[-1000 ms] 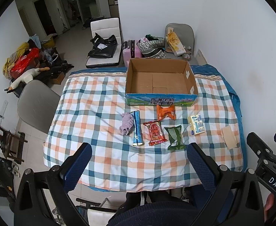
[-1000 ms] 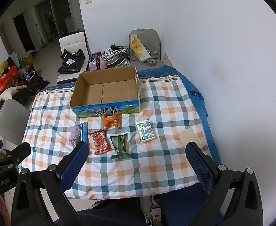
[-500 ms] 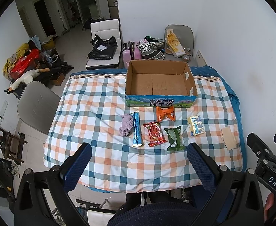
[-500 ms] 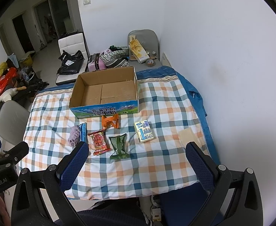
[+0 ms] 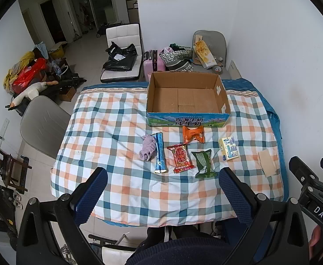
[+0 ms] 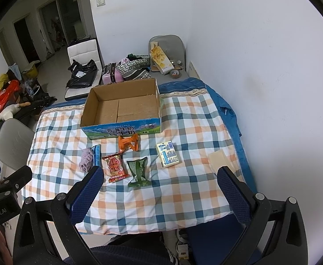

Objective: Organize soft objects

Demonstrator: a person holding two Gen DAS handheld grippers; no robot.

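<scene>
An open, empty cardboard box stands at the far side of the checked table. In front of it lie a purple cloth, a blue stick pack, a red snack pack, an orange pack, a green pack and a small yellow-blue carton. My left gripper and right gripper are open, empty, held above the table's near edge.
A beige pad lies near the table's right edge, by the white wall. A grey chair stands at the table's left. Behind the table are a white chair with black bags, a pink suitcase and clutter.
Both grippers have drawn back or risen slightly, so the table and box sit a little lower in the views. Nothing on the table has moved.
</scene>
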